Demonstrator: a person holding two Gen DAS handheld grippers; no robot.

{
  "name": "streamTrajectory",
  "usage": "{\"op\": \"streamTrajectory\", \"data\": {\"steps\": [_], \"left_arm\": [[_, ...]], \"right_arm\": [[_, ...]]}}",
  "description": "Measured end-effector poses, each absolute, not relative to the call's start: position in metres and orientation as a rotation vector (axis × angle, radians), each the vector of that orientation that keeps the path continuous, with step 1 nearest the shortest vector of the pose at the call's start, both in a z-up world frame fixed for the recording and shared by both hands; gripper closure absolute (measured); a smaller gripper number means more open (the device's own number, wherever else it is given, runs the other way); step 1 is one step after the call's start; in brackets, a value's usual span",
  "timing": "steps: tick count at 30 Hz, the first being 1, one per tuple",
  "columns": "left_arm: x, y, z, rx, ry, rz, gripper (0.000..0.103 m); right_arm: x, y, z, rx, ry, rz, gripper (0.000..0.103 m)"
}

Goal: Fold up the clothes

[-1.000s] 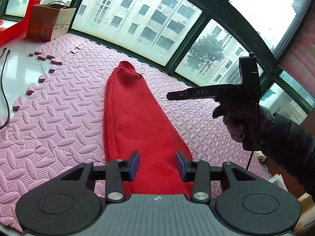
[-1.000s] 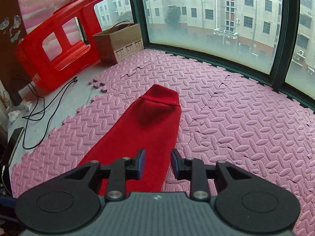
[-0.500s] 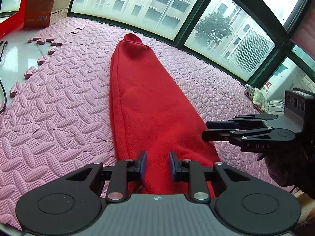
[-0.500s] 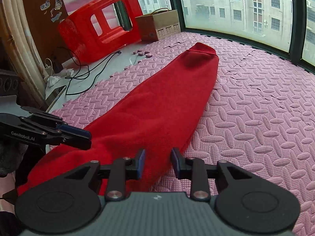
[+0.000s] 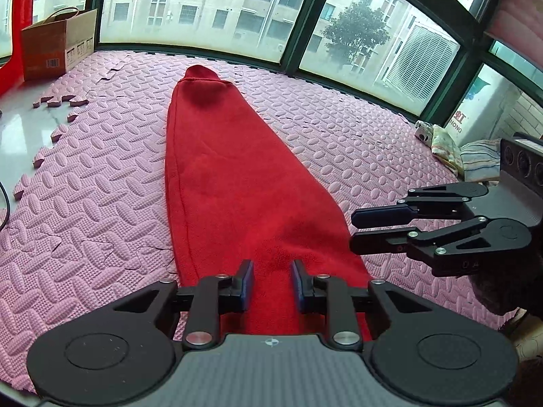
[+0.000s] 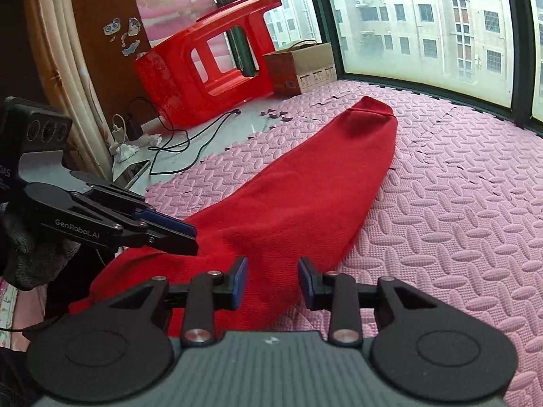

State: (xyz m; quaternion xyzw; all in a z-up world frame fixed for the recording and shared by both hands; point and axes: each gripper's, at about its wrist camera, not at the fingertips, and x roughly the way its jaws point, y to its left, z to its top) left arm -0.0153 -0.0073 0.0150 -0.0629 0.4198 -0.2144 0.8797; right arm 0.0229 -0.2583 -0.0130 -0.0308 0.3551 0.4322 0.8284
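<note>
Both hand-held grippers, left (image 5: 271, 283) and right (image 6: 272, 279), now hover low over the red garment's (image 5: 234, 183) near end, jaws narrowly apart and empty, the left's narrower than before.

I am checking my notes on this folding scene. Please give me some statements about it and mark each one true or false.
1. The red garment lies stretched out on the pink mat. True.
2. The cardboard box stands on top of the garment. False: it stands apart from it, by the window, next to the red stool.
3. The left gripper has a gap between its fingers, with red cloth seen through it. True.
4. The right gripper holds a white towel. False: nothing white is between its fingers; only the red garment shows there.
5. The mat covers the whole floor. False: bare floor with a black cable shows beside it.
</note>
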Motion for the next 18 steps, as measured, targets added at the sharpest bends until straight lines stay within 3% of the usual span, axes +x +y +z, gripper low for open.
{"op": "streamTrajectory", "data": {"steps": [12,15,18], "left_arm": [[-0.018,-0.005,0.002,-0.087,0.860,-0.452,0.075],[-0.017,-0.007,0.007,-0.099,0.867,-0.442,0.074],[-0.017,-0.010,0.018,-0.102,0.840,-0.442,0.066]], "right_arm": [[-0.013,-0.237,-0.023,-0.180,0.773,0.994,0.070],[-0.014,-0.235,-0.025,-0.182,0.789,1.017,0.065],[-0.012,-0.238,-0.026,-0.160,0.801,1.023,0.065]]}}
